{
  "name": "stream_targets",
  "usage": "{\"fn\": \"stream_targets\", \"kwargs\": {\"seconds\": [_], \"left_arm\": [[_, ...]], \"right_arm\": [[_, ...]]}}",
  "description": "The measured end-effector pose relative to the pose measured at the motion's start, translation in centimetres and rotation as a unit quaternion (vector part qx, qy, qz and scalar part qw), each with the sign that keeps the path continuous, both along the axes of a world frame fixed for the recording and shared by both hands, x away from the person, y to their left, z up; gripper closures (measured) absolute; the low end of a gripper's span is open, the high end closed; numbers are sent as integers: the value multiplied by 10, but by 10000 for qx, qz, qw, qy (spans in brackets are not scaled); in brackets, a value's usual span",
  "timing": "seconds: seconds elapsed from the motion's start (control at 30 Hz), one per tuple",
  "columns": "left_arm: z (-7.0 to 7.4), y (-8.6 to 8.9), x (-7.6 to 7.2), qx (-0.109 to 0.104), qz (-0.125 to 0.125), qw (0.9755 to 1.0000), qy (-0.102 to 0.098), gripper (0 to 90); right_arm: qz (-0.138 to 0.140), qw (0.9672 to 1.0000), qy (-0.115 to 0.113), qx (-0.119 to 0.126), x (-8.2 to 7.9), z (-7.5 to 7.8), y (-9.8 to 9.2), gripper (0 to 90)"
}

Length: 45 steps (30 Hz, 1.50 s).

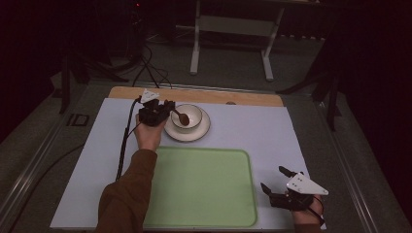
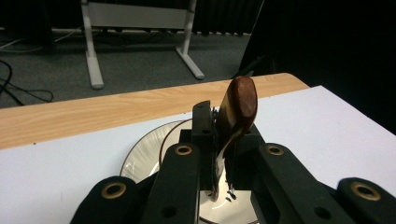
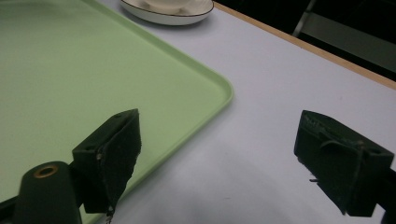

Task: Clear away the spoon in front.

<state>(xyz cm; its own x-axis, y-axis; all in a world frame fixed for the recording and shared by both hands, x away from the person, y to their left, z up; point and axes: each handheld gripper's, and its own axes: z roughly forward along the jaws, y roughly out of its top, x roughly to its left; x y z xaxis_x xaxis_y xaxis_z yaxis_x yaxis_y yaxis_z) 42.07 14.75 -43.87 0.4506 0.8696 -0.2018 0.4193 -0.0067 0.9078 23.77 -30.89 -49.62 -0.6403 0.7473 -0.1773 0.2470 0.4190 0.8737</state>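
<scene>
Holding the brown spoon tight in my left tool just above the bowl on its plate, so it can lift out, I keep my right tool wide, well past the green tray.

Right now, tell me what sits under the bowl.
The bowl stands on a white saucer. The left gripper holds a brown spoon above it; the saucer's centre is covered.

A brown spoon, a white dark-rimmed plate, a pale green tray, black tongs.
</scene>
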Motion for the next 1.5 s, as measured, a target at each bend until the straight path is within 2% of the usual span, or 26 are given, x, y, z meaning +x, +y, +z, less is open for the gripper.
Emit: {"fn": "stream_targets", "kwargs": {"seconds": [0.2, 0.67, 1.07, 1.5], "left_arm": [[9, 4, -6, 50, -98, 9999, -113, 843], [32, 8, -22, 249, -424, 9985, -235, 843], [47, 18, -38, 452, -544, 9973, -205, 843], [59, 22, -65, 835, -786, 9933, -157, 844]], "right_arm": [[0, 10000, 2, 0, 0, 0, 0, 144], [12, 10000, 0, 30, 0, 0, 0, 145], [7, 10000, -8, 37, 0, 0, 0, 145], [17, 10000, -7, 36, 0, 0, 0, 145]]}}
